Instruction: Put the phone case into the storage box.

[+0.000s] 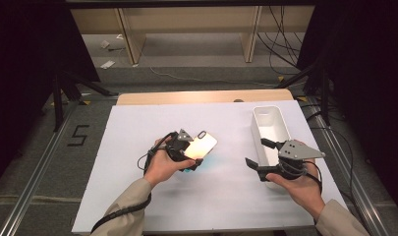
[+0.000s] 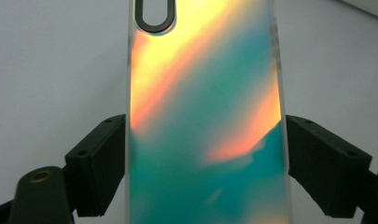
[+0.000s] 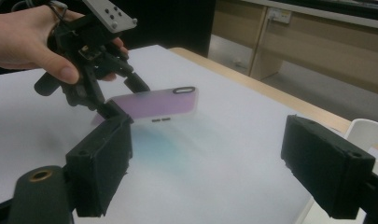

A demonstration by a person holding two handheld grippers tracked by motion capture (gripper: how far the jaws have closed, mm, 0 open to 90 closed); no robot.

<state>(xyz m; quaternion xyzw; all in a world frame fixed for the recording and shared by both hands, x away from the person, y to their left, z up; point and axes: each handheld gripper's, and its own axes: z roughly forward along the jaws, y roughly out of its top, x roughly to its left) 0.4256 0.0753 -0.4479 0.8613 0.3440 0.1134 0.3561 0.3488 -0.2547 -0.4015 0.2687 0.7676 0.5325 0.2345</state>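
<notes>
iridescent phone case sits clamped by its long edges in the left gripper, lifted above the white table at centre frame, while the right gripper hangs unclenched beside the white bin at right.

A phone case with a shiny, shifting finish stands lengthwise between the two black jaws of the left gripper, which press on its long edges from either side. Its surface shows bands of orange, yellow and teal. A dark oval camera cutout sits near its far end. Behind it lies the plain white table.
</notes>
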